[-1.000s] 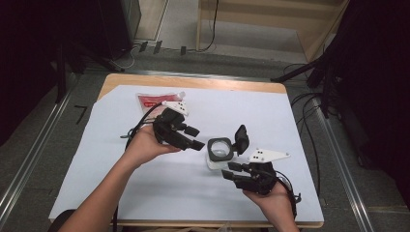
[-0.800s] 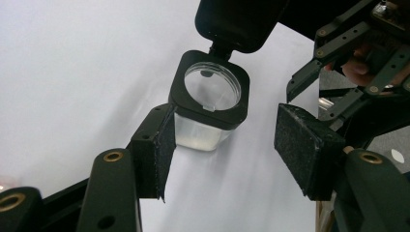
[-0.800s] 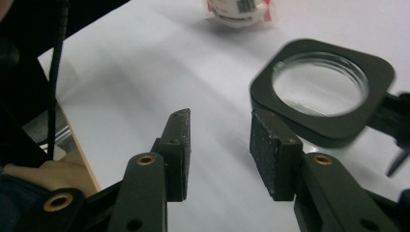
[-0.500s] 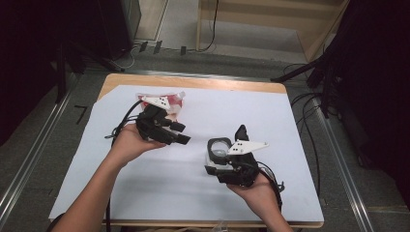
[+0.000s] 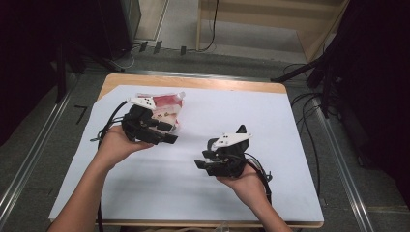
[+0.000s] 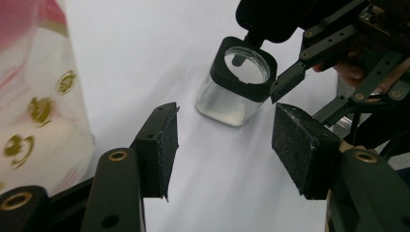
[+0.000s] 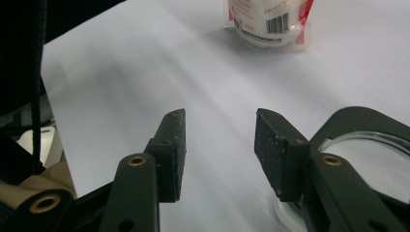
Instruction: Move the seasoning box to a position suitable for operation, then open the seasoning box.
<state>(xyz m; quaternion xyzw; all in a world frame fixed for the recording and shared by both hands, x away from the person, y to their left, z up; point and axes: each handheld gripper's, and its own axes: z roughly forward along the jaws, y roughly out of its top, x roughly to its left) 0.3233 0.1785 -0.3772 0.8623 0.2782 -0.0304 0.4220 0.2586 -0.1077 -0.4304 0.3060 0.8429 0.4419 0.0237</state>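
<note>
High view: the left gripper (image 5: 167, 133) sits left of the middle, touching a red and white plastic pouch (image 5: 167, 104) on the white counter (image 5: 203, 191).

Left gripper view: its jaws are half open and empty. A clear square jar with a black lid (image 6: 239, 82) stands at the upper middle.

Right gripper view: the right gripper (image 7: 220, 150) has just been opening, with nothing between the jaws. The jar sits at the lower right.

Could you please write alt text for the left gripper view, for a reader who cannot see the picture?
The left gripper, jaws open with nothing between them, points at a small clear container with a black-rimmed lid on the white table cover. The right gripper is close beside that container, and a red-and-white plastic packet is at the left edge.
</note>
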